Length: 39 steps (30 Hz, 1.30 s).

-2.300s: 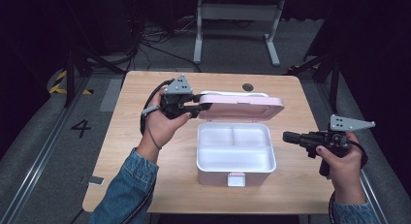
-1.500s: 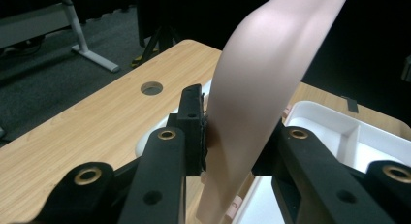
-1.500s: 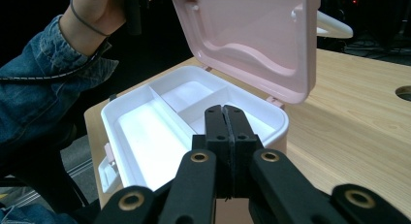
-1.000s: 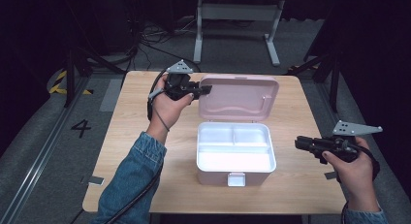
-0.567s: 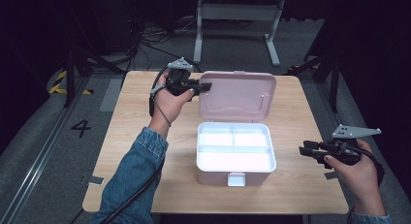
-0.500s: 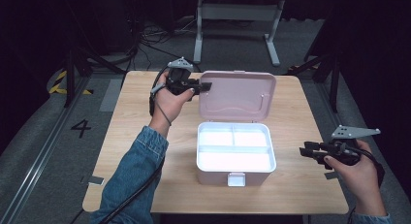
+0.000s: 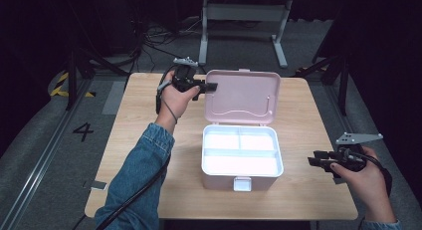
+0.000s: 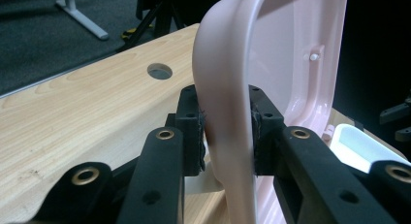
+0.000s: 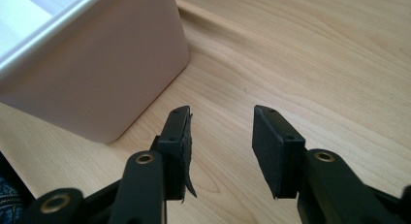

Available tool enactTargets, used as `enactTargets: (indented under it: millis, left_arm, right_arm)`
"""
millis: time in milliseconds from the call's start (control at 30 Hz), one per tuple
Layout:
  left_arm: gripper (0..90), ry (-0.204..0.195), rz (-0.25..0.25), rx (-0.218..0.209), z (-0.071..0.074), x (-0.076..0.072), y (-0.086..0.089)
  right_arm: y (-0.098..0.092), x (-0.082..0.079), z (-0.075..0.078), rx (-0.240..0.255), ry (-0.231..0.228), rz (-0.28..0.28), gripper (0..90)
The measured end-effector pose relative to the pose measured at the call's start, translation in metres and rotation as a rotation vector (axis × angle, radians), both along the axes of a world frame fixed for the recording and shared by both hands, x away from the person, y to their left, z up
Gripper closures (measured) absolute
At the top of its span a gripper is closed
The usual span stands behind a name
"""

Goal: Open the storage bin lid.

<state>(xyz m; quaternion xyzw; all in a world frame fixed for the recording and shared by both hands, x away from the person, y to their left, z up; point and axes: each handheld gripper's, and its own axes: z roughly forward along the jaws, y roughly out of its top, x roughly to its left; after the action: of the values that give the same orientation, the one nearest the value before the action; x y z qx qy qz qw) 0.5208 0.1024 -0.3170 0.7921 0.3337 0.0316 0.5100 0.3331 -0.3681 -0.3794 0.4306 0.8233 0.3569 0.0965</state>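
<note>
A pink box [image 7: 242, 157] with a white divided inside stands in the middle of the wooden table [image 7: 134, 125]. Its pink lid [image 7: 244, 96] stands swung up, nearly upright, at the back. My left gripper [image 7: 205, 87] is shut on the lid's left edge [image 8: 227, 103], its black pads pressing either side of the rim. My right gripper [image 7: 312, 161] hovers open just above the table to the right of the box, nothing between its jaws. In the right gripper view its gripper [image 9: 220, 146] points at bare wood beside the box's pink corner [image 9: 104, 69].
A round cable hole [image 8: 159, 71] sits in the table behind the lid. A latch tab [image 7: 242, 183] sticks out at the box's front. A white desk frame [image 7: 244, 13] and cables lie on the dark floor beyond the table.
My left gripper has swung the lid from lying low over the box to nearly upright. My right gripper has drawn back toward the table's near right edge.
</note>
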Motion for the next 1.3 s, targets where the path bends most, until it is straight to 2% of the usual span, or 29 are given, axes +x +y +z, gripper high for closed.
enactTargets:
  millis: [133, 267, 433, 833, 1000, 1300]
  left_arm:
    - [71.5, 0.02, 0.006, -0.007, -0.004, 0.005, 0.0]
    - [70.2, 0.03, 0.015, 0.022, -0.007, 0.009, -0.001]
    - [68.4, 0.05, 0.029, 0.038, -0.014, 0.015, -0.002]
    - [65.2, 0.089, 0.042, 0.065, -0.032, 0.026, -0.002]
    - [63.3, 0.119, 0.049, 0.087, -0.041, 0.03, -0.003]
    - [60.2, 0.174, 0.059, 0.088, -0.055, 0.035, -0.004]
  right_arm:
    - [-0.003, -0.001, -0.001, 0.007, -0.001, -0.008, 58.7]
    - [-0.002, -0.003, -0.001, 0.044, 0.005, -0.004, 57.7]
    - [-0.002, -0.005, 0.002, 0.052, -0.014, -0.002, 57.5]
    - [-0.003, -0.007, 0.003, 0.076, -0.021, -0.014, 57.3]
    - [-0.003, -0.007, 0.003, 0.084, -0.015, -0.012, 57.3]
    - [-0.004, -0.007, 0.002, 0.09, -0.012, -0.011, 57.3]
